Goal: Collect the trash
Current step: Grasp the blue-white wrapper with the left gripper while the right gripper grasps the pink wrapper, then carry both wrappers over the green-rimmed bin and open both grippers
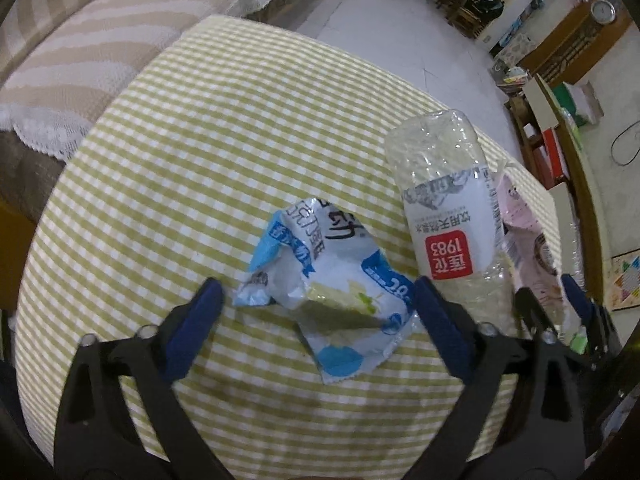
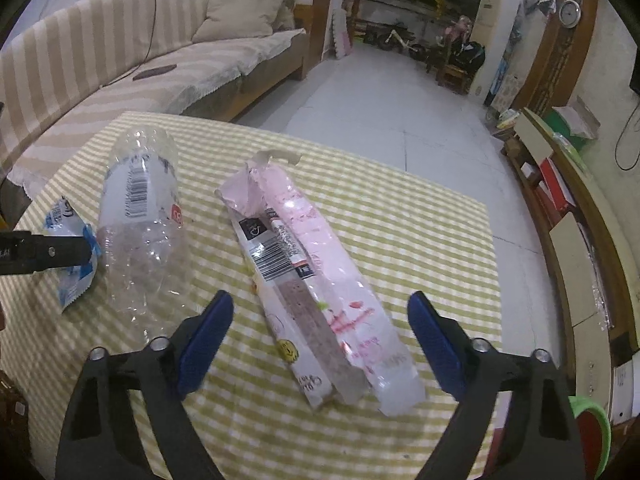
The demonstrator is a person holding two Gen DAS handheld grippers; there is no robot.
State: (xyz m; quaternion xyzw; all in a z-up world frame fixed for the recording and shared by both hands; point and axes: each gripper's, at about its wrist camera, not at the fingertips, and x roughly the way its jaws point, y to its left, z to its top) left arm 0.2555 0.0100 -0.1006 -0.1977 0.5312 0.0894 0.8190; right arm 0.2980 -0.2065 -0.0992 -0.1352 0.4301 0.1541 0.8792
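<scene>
1 blue wrapper (image 1: 324, 292) | 1 bottle (image 1: 444, 208) | 1 pink packet (image 2: 320, 280) | both hand-held grippers (image 1: 316, 304) (image 2: 320, 320) wide, empty

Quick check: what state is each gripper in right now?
Left gripper: open, straddling the blue-and-white wrapper.
Right gripper: open, straddling the pink package.

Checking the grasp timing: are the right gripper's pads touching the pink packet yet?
Apart. The right wrist view shows checked cloth between each blue pad and the pink packet; the right gripper straddles it with jaws open.
</scene>
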